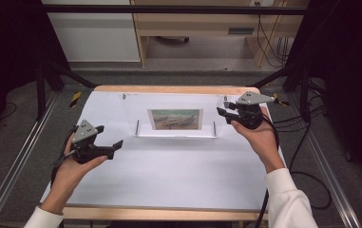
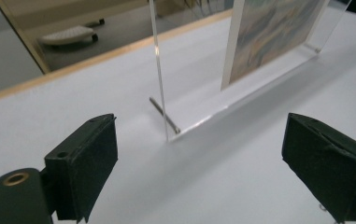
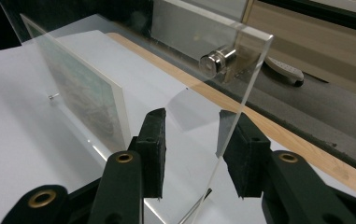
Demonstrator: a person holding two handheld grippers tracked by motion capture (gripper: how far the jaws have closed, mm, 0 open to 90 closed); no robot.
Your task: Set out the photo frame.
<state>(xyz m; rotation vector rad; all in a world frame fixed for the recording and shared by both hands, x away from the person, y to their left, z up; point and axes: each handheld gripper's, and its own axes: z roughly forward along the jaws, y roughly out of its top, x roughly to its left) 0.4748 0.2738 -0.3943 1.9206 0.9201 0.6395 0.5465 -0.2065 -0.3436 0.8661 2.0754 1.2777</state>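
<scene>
A clear acrylic picture frame (image 1: 176, 116) is seen standing upright toward the far middle of the white table (image 1: 169, 175), with a small landscape print (image 1: 176, 118) held between its two panes. Metal pins (image 1: 137, 127) at the lower corners act as feet, and a round metal stud (image 3: 217, 60) clamps the panes at an upper corner.

The right gripper (image 1: 226, 110) is held at the frame's right edge; in the right gripper view its jaws are placed either side of the clear pane, narrowed but not yet pressed onto it, a gap being visible on both faces. The left gripper (image 1: 109, 140) is held low over the table, near the frame's left end, jaws spread wide with nothing between them.

The frame is judged stiff, fairly light, and slick: polished faces that rubber pads may slide on. It is also top-heavy on thin pins, so tipping is a risk, and scratching or chipping at the edges cannot be ruled out. A hold on the bare side margins, clear of the print and near the studs, with both ends taken together, is judged safest.
</scene>
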